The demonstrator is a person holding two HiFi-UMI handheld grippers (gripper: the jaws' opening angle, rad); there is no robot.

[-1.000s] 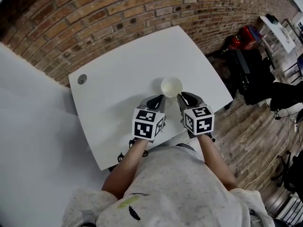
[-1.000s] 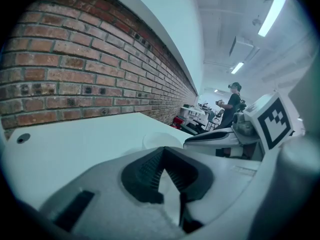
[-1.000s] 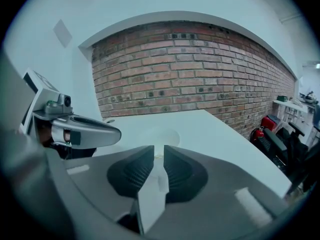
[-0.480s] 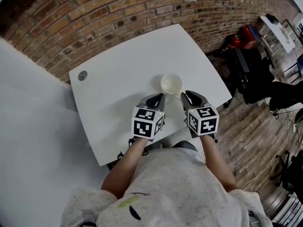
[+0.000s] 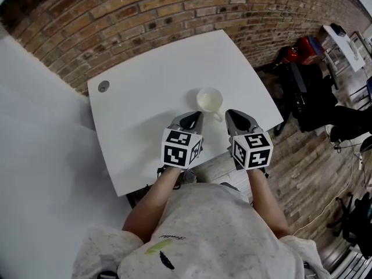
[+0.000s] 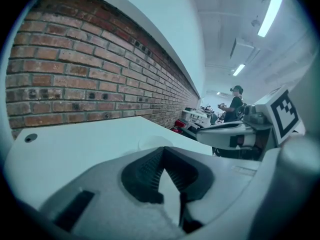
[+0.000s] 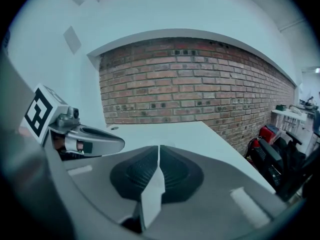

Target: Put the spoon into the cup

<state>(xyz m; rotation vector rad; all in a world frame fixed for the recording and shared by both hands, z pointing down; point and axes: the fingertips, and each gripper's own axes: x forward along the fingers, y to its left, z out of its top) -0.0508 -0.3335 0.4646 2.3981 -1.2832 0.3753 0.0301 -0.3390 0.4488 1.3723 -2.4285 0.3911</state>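
Note:
A white cup (image 5: 210,100) stands on the white table (image 5: 151,92), right of its middle. I see no spoon in any view; the cup's inside looks plain white. My left gripper (image 5: 196,117) is shut and empty, just short of the cup on its near left. My right gripper (image 5: 231,114) is also shut and empty, at the cup's near right. In the left gripper view the closed left gripper (image 6: 162,152) points at the faint cup rim (image 6: 152,141). The right gripper view shows its own gripper (image 7: 159,151) shut and no cup.
A round grey cable hole (image 5: 103,86) sits at the table's far left corner. A brick wall (image 5: 174,10) runs behind the table. Black bags (image 5: 308,92) and a red item (image 5: 306,44) lie on the wooden floor to the right.
Both grippers have drawn back from beside the cup toward the person. The cup stays where it was on the table.

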